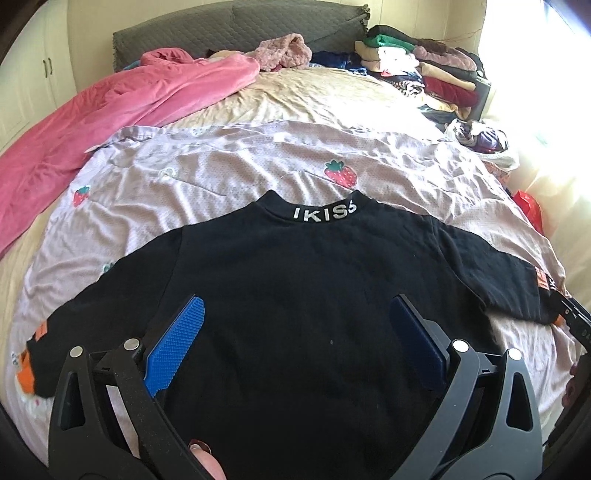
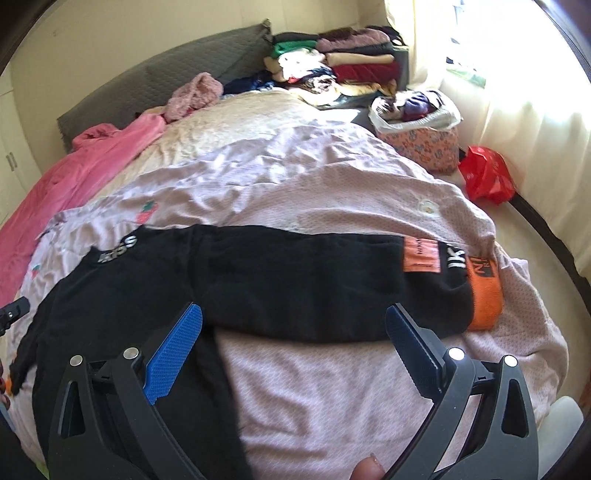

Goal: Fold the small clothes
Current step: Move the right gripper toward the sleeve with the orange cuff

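Note:
A small black long-sleeved top [image 1: 295, 288] with white "IKISS" lettering on the collar lies flat and spread out on a lilac strawberry-print sheet [image 1: 221, 173]. Its sleeves end in orange cuffs. My left gripper [image 1: 295, 332] is open and empty above the top's body. My right gripper [image 2: 295, 339] is open and empty above the right sleeve [image 2: 332, 280], near its orange cuff [image 2: 485, 291]. The top's body [image 2: 110, 314] shows at the left of the right wrist view.
A pink blanket [image 1: 92, 122] lies along the bed's left side. Stacks of folded clothes [image 1: 424, 62] sit at the far right by a grey headboard [image 1: 240, 26]. A bag of clothes [image 2: 417, 114] and a red plastic bag [image 2: 487, 173] lie at the right edge.

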A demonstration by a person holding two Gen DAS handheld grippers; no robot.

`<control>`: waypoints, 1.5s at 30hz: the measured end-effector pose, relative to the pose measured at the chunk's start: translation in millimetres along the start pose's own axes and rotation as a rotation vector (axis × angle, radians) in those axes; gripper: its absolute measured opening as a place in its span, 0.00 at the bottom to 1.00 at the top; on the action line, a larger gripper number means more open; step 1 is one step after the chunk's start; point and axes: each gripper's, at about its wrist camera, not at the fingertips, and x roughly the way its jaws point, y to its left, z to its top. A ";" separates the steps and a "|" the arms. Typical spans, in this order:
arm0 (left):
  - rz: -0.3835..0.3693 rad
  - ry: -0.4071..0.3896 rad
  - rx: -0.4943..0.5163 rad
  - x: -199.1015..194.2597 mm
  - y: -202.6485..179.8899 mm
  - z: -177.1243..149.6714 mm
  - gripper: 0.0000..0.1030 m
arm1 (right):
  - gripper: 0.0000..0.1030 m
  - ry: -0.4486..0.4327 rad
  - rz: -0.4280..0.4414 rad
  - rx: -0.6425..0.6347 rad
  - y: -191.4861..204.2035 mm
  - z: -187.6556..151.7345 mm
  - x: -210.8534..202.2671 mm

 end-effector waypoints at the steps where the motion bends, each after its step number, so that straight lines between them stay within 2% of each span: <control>1: 0.009 0.002 -0.004 5.4 0.3 3.3 0.91 | 0.96 0.005 -0.018 0.003 -4.9 3.4 4.3; 9: 0.052 0.010 -0.031 34.8 1.4 6.6 0.91 | 0.96 0.036 -0.129 0.020 -35.4 16.0 25.9; 18: -0.016 0.069 -0.037 65.9 -20.5 -8.8 0.91 | 0.96 0.079 -0.187 0.062 -71.9 15.6 42.8; 23: -0.040 0.086 0.023 83.3 -45.7 -19.7 0.91 | 0.96 0.096 -0.160 0.117 -89.4 8.5 45.3; 29: -0.064 0.136 0.032 104.5 -47.4 -36.6 0.91 | 0.96 0.082 -0.107 0.179 -104.6 -0.4 42.8; 34: -0.023 0.124 0.088 106.2 -51.2 -44.4 0.91 | 0.96 0.078 -0.133 0.174 -112.3 -3.3 37.6; 41: -0.035 0.109 0.120 106.0 -50.6 -52.5 0.91 | 0.96 0.077 -0.186 0.189 -135.3 -5.9 30.5; 45: -0.062 0.100 0.098 107.0 -45.9 -52.9 0.91 | 0.95 0.098 -0.162 0.218 -143.3 -5.6 34.8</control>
